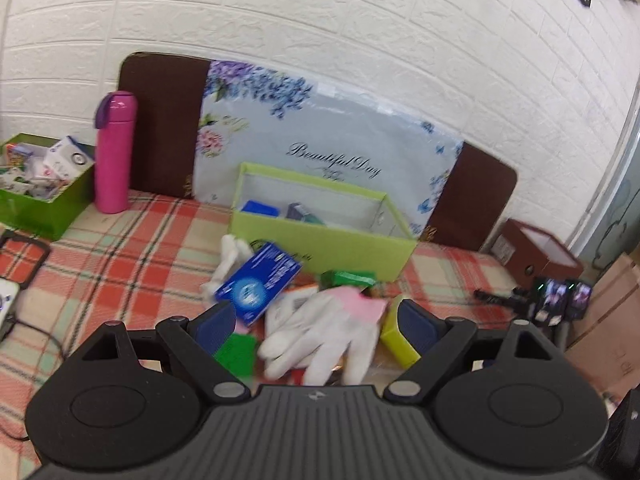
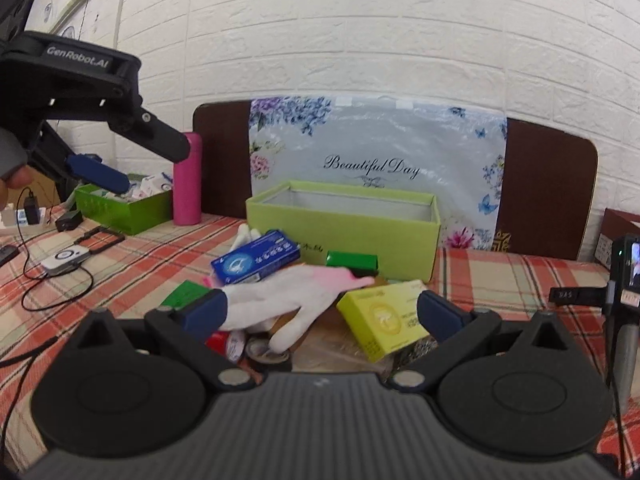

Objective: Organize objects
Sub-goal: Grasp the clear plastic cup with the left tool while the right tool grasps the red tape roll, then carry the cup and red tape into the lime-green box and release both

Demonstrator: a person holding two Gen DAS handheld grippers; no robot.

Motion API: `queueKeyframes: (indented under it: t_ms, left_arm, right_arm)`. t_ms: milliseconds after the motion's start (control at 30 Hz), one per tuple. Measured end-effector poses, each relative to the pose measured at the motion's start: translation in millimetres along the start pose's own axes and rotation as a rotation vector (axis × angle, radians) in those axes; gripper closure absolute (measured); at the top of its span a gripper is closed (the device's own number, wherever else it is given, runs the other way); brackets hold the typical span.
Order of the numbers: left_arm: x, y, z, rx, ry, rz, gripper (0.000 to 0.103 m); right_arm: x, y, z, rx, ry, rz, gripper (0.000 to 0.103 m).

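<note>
A pile of small things lies on the plaid cloth in front of a light green open box [image 1: 324, 240] [image 2: 344, 232]. In it are a blue carton [image 1: 258, 282] [image 2: 256, 258], a white glove with a pink cuff [image 1: 320, 332] [image 2: 288, 300], a yellow-green carton [image 1: 394, 338] [image 2: 384, 318], a dark green carton [image 1: 348, 278] [image 2: 352, 260] and a flat green packet [image 1: 236, 354] [image 2: 182, 294]. My left gripper [image 1: 316, 322] is open and empty above the pile; it also shows high at the left in the right wrist view [image 2: 140, 160]. My right gripper [image 2: 322, 314] is open and empty over the glove.
A pink bottle [image 1: 116, 152] [image 2: 187, 178] and a dark green box of packets [image 1: 36, 192] [image 2: 124, 204] stand at the left. A floral board [image 1: 320, 148] leans on the brick wall. Cables and a white device [image 2: 64, 260] lie left. A brown box [image 1: 536, 252] and phones [image 1: 560, 296] sit right.
</note>
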State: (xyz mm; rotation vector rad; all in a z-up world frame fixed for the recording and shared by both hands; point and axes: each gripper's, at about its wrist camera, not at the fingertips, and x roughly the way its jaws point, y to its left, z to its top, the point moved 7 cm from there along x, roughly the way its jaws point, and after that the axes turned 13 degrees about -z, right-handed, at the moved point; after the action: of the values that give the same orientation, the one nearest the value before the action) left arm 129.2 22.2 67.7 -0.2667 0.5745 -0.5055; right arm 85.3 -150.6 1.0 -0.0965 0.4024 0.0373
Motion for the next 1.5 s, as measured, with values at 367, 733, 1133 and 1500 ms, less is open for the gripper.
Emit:
queueKeyframes:
  t_ms: [367, 733, 1133, 1500]
  left_arm:
    - [9.2, 33.0, -88.8, -0.027, 0.084, 0.095, 0.012]
    - [-1.4, 66.2, -108.6, -0.114, 0.059, 0.111, 0.015]
    - [28.1, 87.3, -119.7, -0.161, 0.077, 0.124, 0.052]
    - [38.9, 72.5, -102.9, -0.167, 0.069, 0.043, 0.099]
  right_arm:
    - [25.4, 48.3, -46.3, -0.053, 0.111, 0.059, 0.018]
    - [63.7, 92.0, -37.5, -0.133, 0.088, 0.103, 0.054]
    - [42.6, 55.2, -57.6, -0.059, 0.165, 0.112, 0.085]
    - [12.6, 36.1, -36.8, -0.014, 0.124, 0.128, 0.085]
